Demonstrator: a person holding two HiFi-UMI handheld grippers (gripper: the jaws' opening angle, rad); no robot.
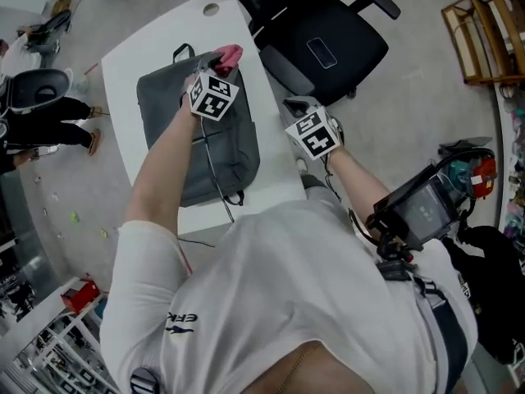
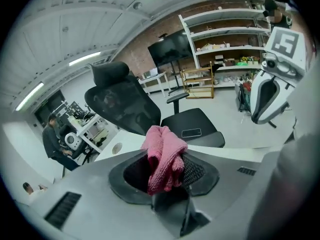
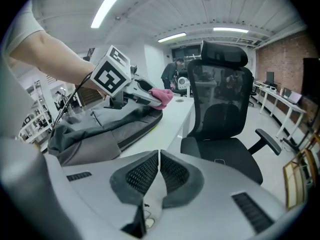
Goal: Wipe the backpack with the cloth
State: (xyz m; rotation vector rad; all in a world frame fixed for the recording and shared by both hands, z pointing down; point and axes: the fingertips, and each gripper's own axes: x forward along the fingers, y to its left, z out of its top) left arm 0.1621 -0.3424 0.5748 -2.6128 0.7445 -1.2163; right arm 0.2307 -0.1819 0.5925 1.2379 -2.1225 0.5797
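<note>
Wiping step looks in hand: your left hand-held gripper [image 1: 221,62] clamps the pink cloth [image 1: 232,53] at the top end of the grey backpack [image 1: 197,134], flat on the tabletop [image 1: 143,43]; right hand-held gripper [image 3: 159,171] is closed on nothing; next, press and drag along the fabric.

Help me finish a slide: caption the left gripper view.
Left gripper clamps a pink cloth, black office chair beyond.
</note>
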